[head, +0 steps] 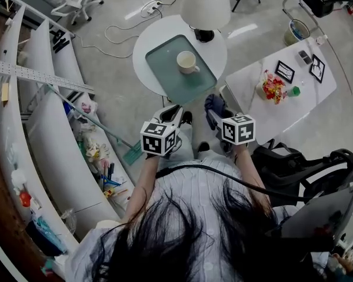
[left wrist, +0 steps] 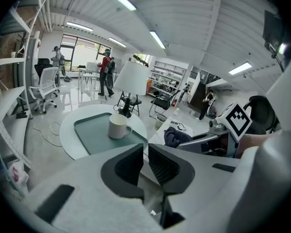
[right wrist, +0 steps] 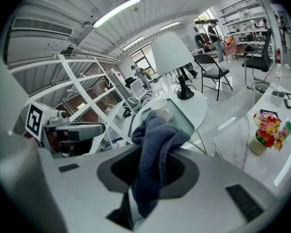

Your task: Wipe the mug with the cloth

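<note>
The right gripper (right wrist: 156, 149) is clenched on the cloth (right wrist: 155, 127). The dark blue cloth is pinched at its middle, bunching up ahead of the jaws with a tail hanging behind them. Beside it, the left gripper (left wrist: 145, 152) holds nothing, and its jaws are drawn together with only a sliver between them.

Both are held up in the air, well short of the work, so I judge this to be the approach: the cloth is in hand and no wiping has started. Next, the cloth has to travel forward and down to the mug (left wrist: 118, 126). The left gripper would probably need to spread its jaws and steady the mug by its wall or handle, since a light mug on a smooth tray is likely to slide under a wipe.

The mug stands upright ahead of both grippers, with its handle towards the right one. From the head view it looks empty. It is the only thing on the tray (left wrist: 89, 135), which lies on a round table (head: 148, 37) with a lamp (head: 206, 4) beyond it. To the right of the right gripper, a pot (right wrist: 258, 143) of flowers stands on a second table.
</note>
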The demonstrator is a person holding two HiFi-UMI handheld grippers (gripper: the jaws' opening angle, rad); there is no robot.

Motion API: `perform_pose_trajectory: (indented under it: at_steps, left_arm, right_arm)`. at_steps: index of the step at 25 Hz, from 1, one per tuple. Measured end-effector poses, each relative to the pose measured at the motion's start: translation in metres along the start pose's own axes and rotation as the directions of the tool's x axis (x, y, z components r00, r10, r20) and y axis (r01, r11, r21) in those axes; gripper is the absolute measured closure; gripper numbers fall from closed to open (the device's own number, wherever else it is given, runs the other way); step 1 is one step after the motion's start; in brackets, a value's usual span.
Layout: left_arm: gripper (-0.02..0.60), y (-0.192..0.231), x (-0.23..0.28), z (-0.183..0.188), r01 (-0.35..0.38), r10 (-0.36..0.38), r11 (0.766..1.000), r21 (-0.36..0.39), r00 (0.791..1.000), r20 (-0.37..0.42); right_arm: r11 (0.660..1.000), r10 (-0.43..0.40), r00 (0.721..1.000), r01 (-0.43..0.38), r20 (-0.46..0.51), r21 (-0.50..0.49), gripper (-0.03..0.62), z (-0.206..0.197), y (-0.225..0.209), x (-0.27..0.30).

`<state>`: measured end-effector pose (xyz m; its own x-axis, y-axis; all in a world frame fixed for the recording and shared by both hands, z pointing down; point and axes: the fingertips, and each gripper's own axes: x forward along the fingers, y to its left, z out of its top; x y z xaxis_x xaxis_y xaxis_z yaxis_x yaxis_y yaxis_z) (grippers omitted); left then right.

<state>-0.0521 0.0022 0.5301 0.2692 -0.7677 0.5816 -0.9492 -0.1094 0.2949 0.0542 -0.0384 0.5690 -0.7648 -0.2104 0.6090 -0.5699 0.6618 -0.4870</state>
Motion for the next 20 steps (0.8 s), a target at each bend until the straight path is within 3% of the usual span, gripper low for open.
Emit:
perform_pose_trajectory:
  at_steps: [7,13,17,20]
  left_arm:
    - [0.546,0.038,0.030,0.030,0.037,-0.036,0.999,0.034,0.999,-0.040]
    - [0.546,0.074,0.056,0.053,0.104,-0.091,0.985,0.140,0.991,-0.096]
    - [0.546,0.093,0.079,0.072,0.183,-0.149,0.952,0.247,0.977,-0.150]
    - [0.546,0.104,0.099,0.087,0.250,-0.187,0.901,0.354,0.961,-0.203]
  right_arm:
    - [1.000,-0.029,0.999,0.029,-0.025,0.011,0.500,0.035,-0.010,0.037]
    - [0.998,-0.040,0.998,0.041,-0.042,0.036,0.500,0.056,-0.012,0.070]
    - [0.997,-0.041,0.998,0.044,-0.048,0.058,0.500,0.069,-0.015,0.094]
    - [0.997,-0.057,0.996,0.060,-0.062,0.057,0.500,0.078,-0.019,0.112]
